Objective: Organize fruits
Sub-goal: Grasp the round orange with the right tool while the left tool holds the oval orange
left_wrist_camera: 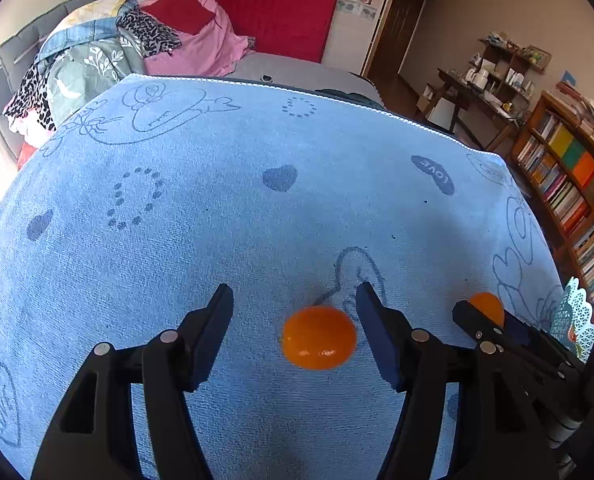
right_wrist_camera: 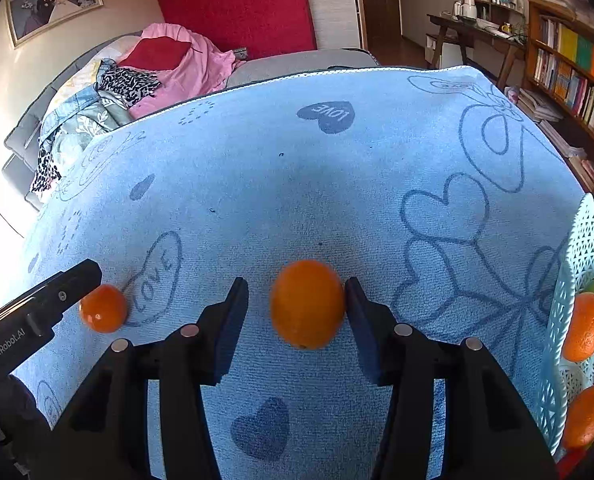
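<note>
Both your grippers point steeply down at the light blue terry towel printed with hearts and "LOVE" marks. Your left gripper stands with its jaws apart, a small round orange tangerine lying on the towel between them, nearer the right finger and touching neither pad. Your right gripper straddles a larger round orange fruit; the right pad sits against its side, while a gap shows at the left pad, so that's no full grip. The left view catches only a sliver of that larger fruit behind the right gripper's finger, plus an edge of the pale turquoise lattice plastic basket. The right view opens the basket up: two orange tangerines and something green inside, with the left gripper's finger just beside the small tangerine at far left.
</note>
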The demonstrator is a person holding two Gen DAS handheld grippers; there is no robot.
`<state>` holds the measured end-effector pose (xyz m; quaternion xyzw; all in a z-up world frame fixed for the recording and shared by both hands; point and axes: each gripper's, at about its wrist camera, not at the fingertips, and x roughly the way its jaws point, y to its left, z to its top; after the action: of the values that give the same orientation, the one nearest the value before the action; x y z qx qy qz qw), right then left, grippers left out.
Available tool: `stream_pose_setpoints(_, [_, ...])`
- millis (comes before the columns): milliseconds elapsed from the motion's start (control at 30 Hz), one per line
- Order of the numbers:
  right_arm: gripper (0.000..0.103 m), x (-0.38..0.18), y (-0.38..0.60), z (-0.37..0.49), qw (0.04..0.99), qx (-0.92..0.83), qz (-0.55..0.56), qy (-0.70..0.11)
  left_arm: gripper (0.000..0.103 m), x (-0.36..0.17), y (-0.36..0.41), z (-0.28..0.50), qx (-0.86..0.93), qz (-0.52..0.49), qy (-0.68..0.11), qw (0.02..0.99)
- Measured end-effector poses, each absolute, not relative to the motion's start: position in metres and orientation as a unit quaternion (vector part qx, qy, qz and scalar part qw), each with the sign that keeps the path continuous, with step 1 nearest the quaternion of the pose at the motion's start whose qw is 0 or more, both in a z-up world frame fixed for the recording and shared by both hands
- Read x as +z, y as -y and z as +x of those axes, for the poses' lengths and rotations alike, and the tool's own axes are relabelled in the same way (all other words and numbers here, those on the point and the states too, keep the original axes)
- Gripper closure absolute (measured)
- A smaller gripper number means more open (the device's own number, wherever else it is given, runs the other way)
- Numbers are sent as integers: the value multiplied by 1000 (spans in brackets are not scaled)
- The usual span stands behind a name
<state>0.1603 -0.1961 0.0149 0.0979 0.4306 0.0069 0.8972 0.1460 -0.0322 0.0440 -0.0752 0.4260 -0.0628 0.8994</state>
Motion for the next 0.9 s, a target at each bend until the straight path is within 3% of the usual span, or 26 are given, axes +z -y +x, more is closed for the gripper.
stream_pose_setpoints(100, [56, 14, 197, 161, 899, 3, 98, -427, 39, 43, 32, 146, -63, -74, -428, 899])
stream_pose_setpoints(200, [68, 14, 200, 161, 898, 1, 105, -428, 39, 41, 32, 147, -64, -72, -431, 897])
stream_pose_setpoints(900, [68, 61, 197, 102, 914, 20, 140, -380, 34, 19, 53, 150, -63, -18, -448, 892])
